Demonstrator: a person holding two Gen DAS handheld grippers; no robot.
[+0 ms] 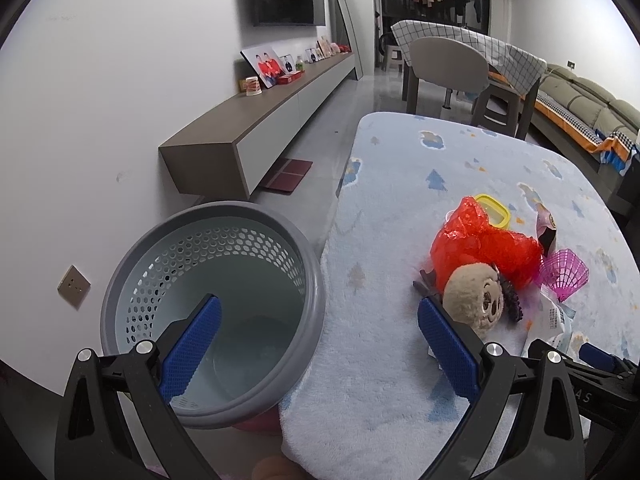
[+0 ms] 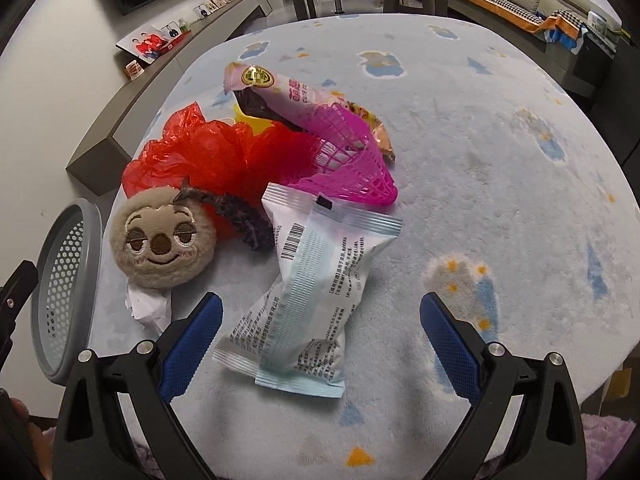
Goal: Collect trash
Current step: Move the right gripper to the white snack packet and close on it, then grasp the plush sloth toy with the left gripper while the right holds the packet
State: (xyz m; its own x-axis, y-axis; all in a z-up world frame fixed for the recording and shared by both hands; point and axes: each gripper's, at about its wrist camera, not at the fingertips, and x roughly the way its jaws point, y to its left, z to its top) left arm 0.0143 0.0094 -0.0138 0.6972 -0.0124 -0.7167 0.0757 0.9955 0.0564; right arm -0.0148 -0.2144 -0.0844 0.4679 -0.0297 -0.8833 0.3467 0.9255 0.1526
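Note:
A grey perforated bin (image 1: 224, 288) stands beside the table's left edge; its rim also shows in the right wrist view (image 2: 60, 280). My left gripper (image 1: 320, 340) is open and empty, one finger over the bin, the other over the table. On the light blue fleece table (image 2: 500, 160) lie a white and pale blue wrapper (image 2: 316, 292), a red plastic bag (image 2: 224, 156), a pink mesh basket (image 2: 352, 160), a pink snack packet (image 2: 280, 88), crumpled white paper (image 2: 148, 308) and a plush sloth head (image 2: 164, 240). My right gripper (image 2: 320, 336) is open just above the white wrapper.
A dark hair clip (image 2: 244, 216) lies by the plush. A yellow lid (image 1: 494, 210) sits behind the red bag. A long low cabinet (image 1: 256, 128) runs along the left wall. A dining table with chairs (image 1: 460, 64) and a sofa (image 1: 580, 100) stand beyond.

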